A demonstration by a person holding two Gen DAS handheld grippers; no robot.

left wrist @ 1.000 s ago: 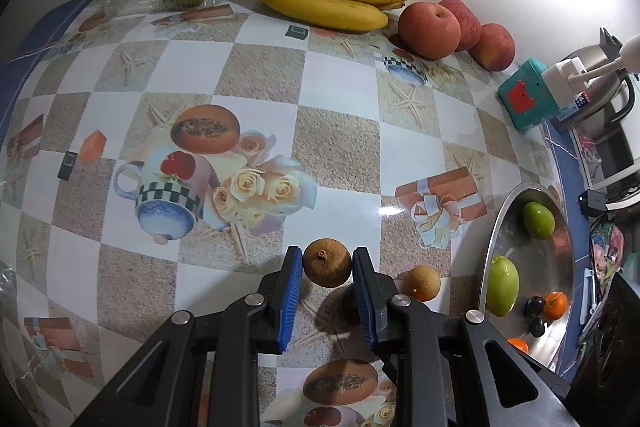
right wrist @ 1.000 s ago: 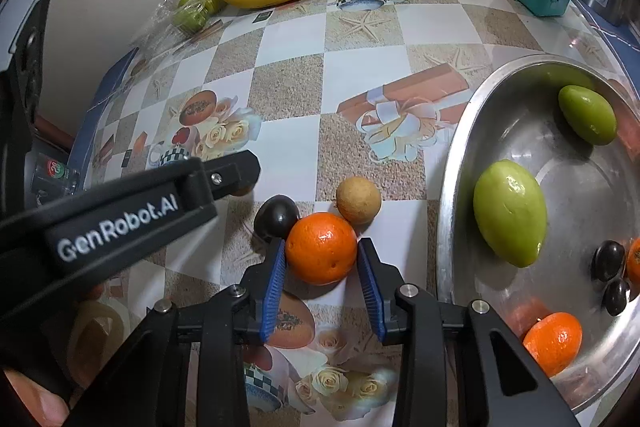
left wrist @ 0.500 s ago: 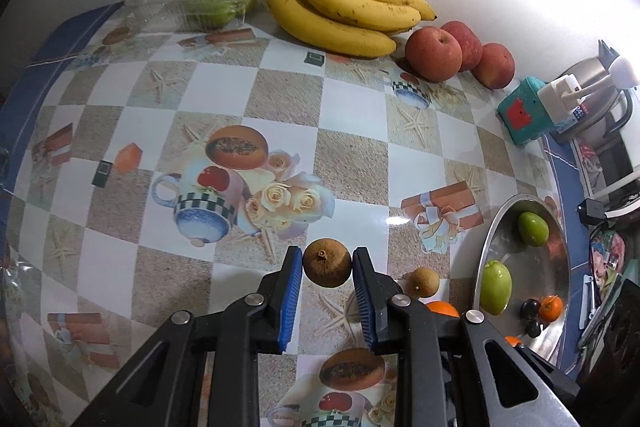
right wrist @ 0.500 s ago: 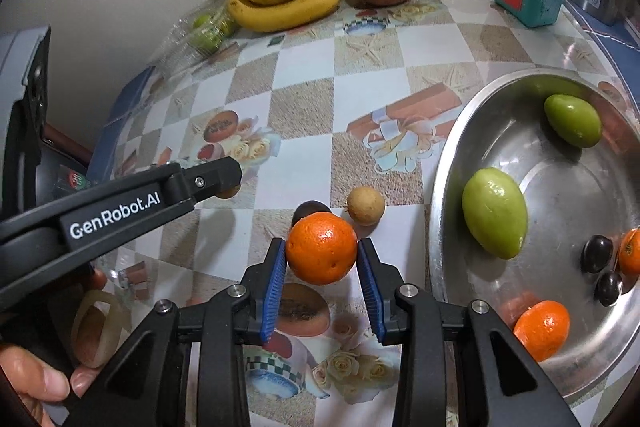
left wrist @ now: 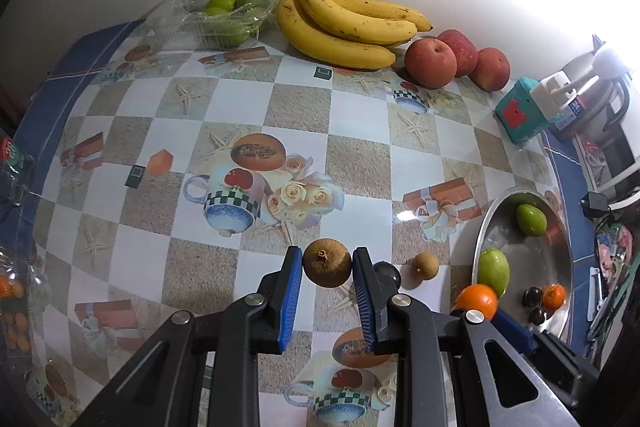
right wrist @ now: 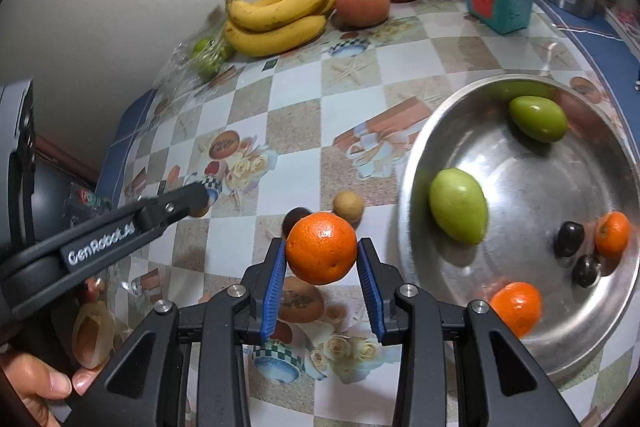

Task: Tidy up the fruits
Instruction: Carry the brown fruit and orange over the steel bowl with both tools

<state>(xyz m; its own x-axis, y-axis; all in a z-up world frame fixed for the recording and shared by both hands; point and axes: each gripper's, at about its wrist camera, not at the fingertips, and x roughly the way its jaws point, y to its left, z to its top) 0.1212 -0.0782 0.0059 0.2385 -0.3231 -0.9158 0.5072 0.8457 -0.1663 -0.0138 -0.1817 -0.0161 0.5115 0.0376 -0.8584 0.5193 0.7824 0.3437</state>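
Your left gripper (left wrist: pixel 327 264) pinches a brown fruit (left wrist: pixel 327 262); your right gripper (right wrist: pixel 322 257) pinches an orange (right wrist: pixel 322 254) near the bowl (right wrist: pixel 416 163) rim

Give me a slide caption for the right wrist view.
Right tongs grip an orange beside the steel bowl of fruit.

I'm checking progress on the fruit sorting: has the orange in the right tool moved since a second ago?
Yes. The round orange held in the right tool has lifted off the checkered tablecloth and shifted toward the steel bowl, away from the small tan fruit.
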